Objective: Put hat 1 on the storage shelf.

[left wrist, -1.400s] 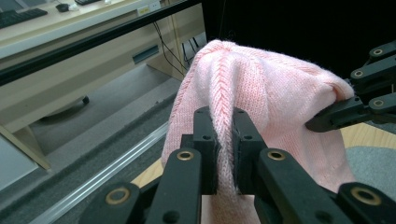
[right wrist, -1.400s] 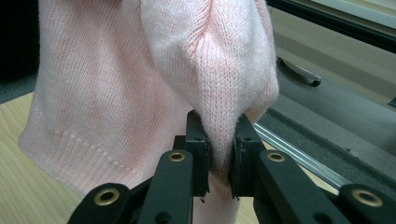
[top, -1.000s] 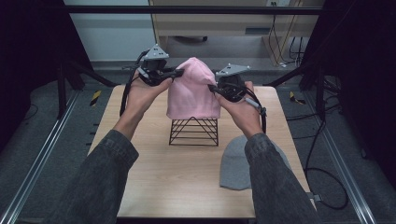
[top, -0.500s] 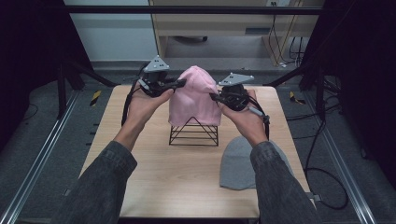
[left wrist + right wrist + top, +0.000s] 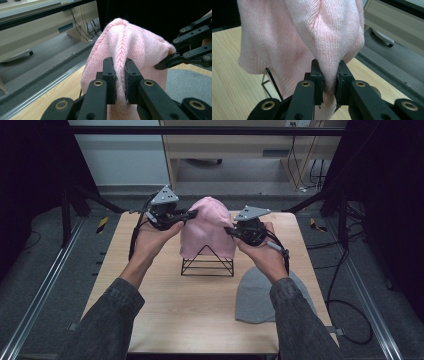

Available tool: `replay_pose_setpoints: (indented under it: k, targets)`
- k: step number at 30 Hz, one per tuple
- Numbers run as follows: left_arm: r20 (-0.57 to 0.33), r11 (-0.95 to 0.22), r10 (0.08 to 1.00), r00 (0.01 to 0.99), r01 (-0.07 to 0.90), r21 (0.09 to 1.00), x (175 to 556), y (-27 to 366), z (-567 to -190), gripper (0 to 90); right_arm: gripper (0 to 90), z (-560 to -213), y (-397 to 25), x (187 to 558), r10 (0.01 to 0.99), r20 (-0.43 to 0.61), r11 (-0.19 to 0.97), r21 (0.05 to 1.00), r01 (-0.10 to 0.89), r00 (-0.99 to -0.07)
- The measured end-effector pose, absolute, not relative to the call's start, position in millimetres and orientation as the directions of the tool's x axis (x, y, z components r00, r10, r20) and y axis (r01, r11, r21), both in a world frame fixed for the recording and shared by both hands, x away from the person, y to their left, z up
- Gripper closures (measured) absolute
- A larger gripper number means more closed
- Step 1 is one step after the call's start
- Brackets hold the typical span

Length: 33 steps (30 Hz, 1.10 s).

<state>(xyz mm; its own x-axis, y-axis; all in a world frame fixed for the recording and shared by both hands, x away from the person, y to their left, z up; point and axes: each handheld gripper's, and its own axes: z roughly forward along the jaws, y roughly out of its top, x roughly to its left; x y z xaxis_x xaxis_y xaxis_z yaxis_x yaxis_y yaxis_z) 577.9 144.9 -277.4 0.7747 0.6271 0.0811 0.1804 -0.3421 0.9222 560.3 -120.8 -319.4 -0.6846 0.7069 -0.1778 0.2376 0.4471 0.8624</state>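
Since a second ago: both grippers and the pink beanie (image 5: 207,232) have risen; the hem, which then hung low over the black wire stand (image 5: 207,262), now leaves the stand's peak and lower frame bare.
Left gripper: left gripper (image 5: 192,213) is clamped on a fold of the pink beanie's left side, high up; in the left gripper view its jaws pinch a braided seam of the knit (image 5: 120,75).
Right gripper: right gripper (image 5: 229,231) is closed on a fold of the beanie's right side; the right gripper view shows the knit bunched between its jaws (image 5: 329,75).
Pink beanie: held stretched between the two grippers, crown up, above the wire stand at the far middle of the bench (image 5: 165,305); whether its inside touches the stand's peak cannot be told.
Wire stand: upright on the bench, directly beneath the beanie.
Grey beanie: grey beanie (image 5: 255,295) lies flat on the near right of the bench, partly under the person's right forearm, apart from the stand.
Hands: left hand (image 5: 152,237) and right hand (image 5: 262,252) each grasp a gripper from below.
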Motion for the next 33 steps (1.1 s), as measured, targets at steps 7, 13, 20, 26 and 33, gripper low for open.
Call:
replay_pose_setpoints:
  k: [7,13,20,26,33]
  targets:
    - [0.091,-0.348,0.626,0.774,0.173,0.922,572.3,148.0,-275.2,81.6,79.7,-320.4,-121.9,556.3,0.703,-0.174,0.442,0.866,0.232,-0.69]
    - [0.098,-0.362,0.627,0.772,0.178,0.915,569.1,150.3,-286.1,80.7,79.8,-323.2,-120.4,554.3,0.694,-0.182,0.461,0.856,0.234,-0.697]
    - [0.099,-0.376,0.628,0.772,0.189,0.907,570.9,151.5,-297.1,80.5,79.8,-332.2,-117.8,553.0,0.686,-0.198,0.486,0.841,0.238,-0.7]
    - [0.109,-0.391,0.627,0.771,0.19,0.9,573.0,150.3,-304.1,80.3,79.8,-341.5,-117.9,553.8,0.685,-0.198,0.497,0.831,0.25,-0.702]
    - [0.121,-0.409,0.621,0.774,0.188,0.893,573.1,150.0,-312.6,80.3,79.7,-349.9,-118.1,554.2,0.68,-0.209,0.515,0.818,0.255,-0.703]
